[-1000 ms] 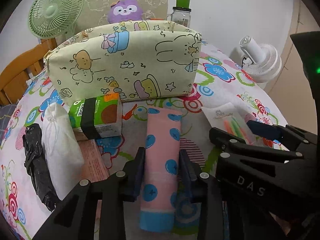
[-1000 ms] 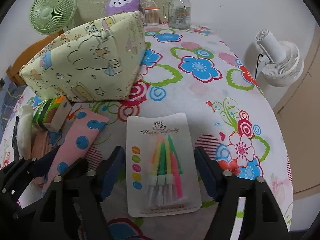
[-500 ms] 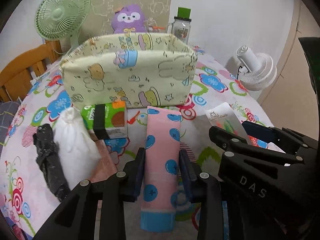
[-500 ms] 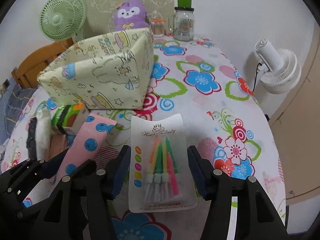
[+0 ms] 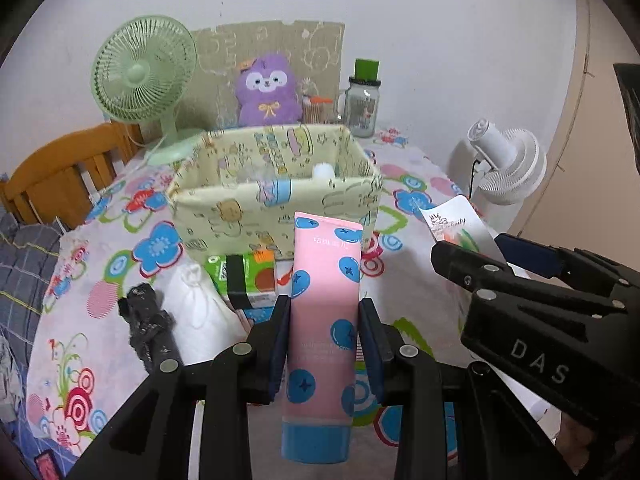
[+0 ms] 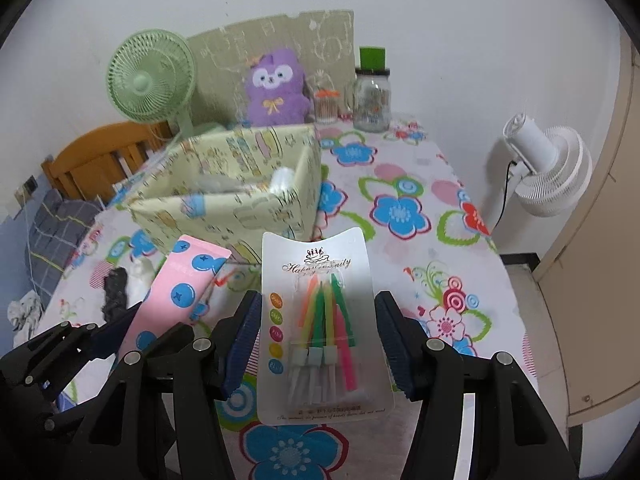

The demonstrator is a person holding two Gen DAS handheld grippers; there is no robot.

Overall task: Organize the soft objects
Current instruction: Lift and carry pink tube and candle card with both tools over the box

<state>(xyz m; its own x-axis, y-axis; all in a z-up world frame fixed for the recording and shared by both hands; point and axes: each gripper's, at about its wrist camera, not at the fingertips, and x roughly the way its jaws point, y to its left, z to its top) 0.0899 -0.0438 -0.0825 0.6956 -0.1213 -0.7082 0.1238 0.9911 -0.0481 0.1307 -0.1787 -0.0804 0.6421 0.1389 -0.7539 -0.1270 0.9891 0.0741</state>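
My left gripper (image 5: 323,344) is shut on a pink tube with blue dots (image 5: 325,320) and holds it up above the table. The tube also shows in the right wrist view (image 6: 180,284). My right gripper (image 6: 318,344) is shut on a white card of birthday candles (image 6: 320,320), lifted off the table; the card shows in the left wrist view (image 5: 452,224). A pale yellow fabric bin (image 5: 276,196) with cartoon print stands open ahead, also in the right wrist view (image 6: 240,200), with something white inside.
On the flowered tablecloth (image 5: 104,320) lie a green-orange carton (image 5: 244,276), a white pouch (image 5: 200,312) and a black bundle (image 5: 148,328). Behind the bin stand a green fan (image 5: 144,80), a purple plush (image 5: 268,92) and a jar (image 5: 362,104). A white fan (image 6: 548,168) stands right.
Both grippers have risen, lifting the pink tube and the candle card off the table. The right gripper has closed onto the card. The bin's open top now shows.
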